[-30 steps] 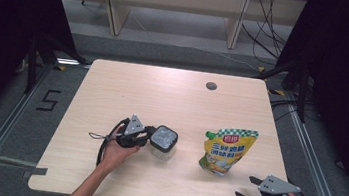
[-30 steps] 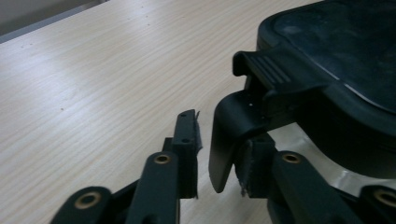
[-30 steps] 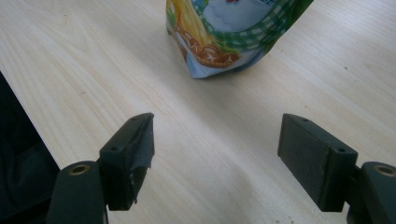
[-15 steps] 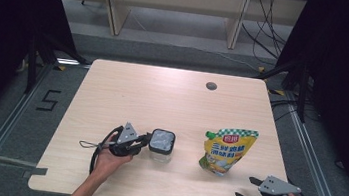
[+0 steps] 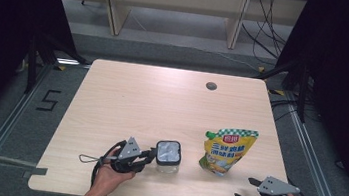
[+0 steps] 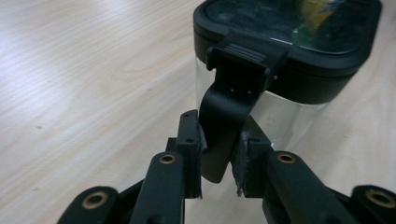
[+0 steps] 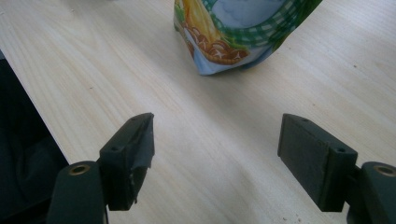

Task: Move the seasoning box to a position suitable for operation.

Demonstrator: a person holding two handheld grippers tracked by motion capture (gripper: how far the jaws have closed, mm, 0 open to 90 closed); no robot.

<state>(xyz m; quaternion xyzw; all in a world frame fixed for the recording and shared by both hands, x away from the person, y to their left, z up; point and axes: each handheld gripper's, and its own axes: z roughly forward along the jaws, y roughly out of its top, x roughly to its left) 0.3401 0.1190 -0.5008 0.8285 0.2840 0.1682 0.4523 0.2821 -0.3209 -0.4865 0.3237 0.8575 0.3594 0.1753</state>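
Note:
A clear square container [image 5: 167, 160] with a black lid [image 6: 289, 32] stands near the table's front. My left gripper [image 5: 147, 157] [image 6: 219, 161] is shut on the lid's black latch flap [image 6: 224, 126], which hangs down the container's side. A yellow and green sauce pouch [image 5: 226, 152] [image 7: 238, 28] lies flat to the right of the container. At the front right corner my right gripper [image 5: 247, 190] [image 7: 215, 149] stands open above bare wood, short of the pouch's bottom end, with nothing between its jaws.
A wooden table [image 5: 162, 101] carries everything, with a small dark round hole [image 5: 211, 86] at its back right. The table's front edge [image 7: 28, 93] runs close by my right gripper. Shelving and cables stand on the floor behind.
My left gripper has dropped lower and drawn back toward the left, pulling the latch flap down. The container sits slightly nearer the front. The right gripper has stayed put.

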